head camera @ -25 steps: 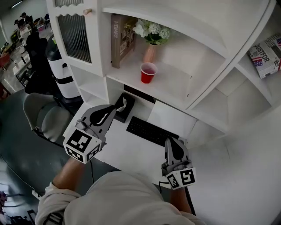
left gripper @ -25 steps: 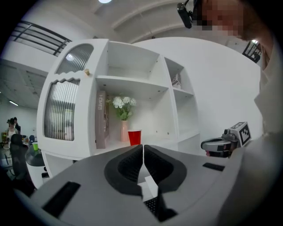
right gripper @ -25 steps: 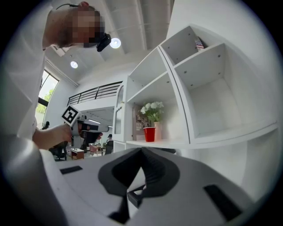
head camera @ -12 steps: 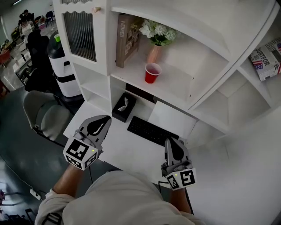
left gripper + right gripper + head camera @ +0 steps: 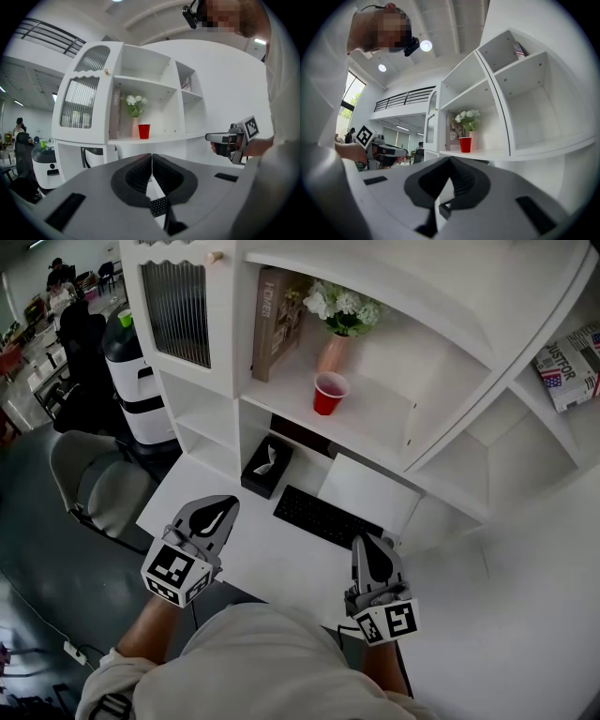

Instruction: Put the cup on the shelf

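Note:
The red cup (image 5: 329, 393) stands upright on the white shelf (image 5: 375, 427), just in front of a pink vase, with nothing touching it. It also shows far off as the red cup (image 5: 144, 131) in the left gripper view and the cup (image 5: 465, 144) in the right gripper view. My left gripper (image 5: 223, 506) is low over the desk's front left edge, shut and empty, its jaws (image 5: 151, 157) pressed together. My right gripper (image 5: 367, 543) hovers at the desk's front right, shut with nothing in it. Both point toward the shelf unit, well short of the cup.
A vase of white flowers (image 5: 339, 320) and a leaning book (image 5: 272, 320) share the cup's shelf. A black keyboard (image 5: 323, 517) and a black tissue box (image 5: 266, 468) lie on the desk (image 5: 253, 549). A grey chair (image 5: 98, 488) stands left; a printed box (image 5: 567, 357) sits on a right shelf.
My left gripper has dropped and drawn back from the tissue box toward the desk's front edge, still shut. The right gripper has stayed where it was.

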### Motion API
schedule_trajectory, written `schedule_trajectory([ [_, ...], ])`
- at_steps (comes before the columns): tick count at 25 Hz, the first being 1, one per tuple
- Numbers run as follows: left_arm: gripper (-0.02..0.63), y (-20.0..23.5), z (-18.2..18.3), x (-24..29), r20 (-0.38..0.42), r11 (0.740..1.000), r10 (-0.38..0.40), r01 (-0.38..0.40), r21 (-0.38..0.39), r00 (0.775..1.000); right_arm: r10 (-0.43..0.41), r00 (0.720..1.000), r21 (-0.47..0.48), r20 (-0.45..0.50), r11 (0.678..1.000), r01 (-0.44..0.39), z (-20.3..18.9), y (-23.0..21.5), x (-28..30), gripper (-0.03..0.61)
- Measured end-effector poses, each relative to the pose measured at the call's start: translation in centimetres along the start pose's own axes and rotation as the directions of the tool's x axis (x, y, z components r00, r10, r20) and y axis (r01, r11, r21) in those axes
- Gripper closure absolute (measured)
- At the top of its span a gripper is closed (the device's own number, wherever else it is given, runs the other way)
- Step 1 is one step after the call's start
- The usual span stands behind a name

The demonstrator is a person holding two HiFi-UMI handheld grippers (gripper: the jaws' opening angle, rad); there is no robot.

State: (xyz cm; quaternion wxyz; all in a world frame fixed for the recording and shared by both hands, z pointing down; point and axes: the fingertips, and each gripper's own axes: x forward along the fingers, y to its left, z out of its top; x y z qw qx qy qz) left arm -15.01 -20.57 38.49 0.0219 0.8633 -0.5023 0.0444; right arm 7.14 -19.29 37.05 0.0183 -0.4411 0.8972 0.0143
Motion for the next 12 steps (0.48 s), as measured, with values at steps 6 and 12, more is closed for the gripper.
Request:
schedule_trajectory([
  [6,0.606,0.02,-0.49,-0.29,-0.011,1.000,0.006,-0.006,0.002,1.000,0.004,1.000,-0.001,-0.004,1.000,-0.004,-0.06,0.26,-0.08,0.575],
  [12,0.606,-0.03,-0.68,-0.47,-0.010,1.000,0.009,-0.009,0.003,1.000,0.008,1.000,-0.002,-0.002,1.000,-0.008,-0.16,0.38,-0.06,0.575],
])
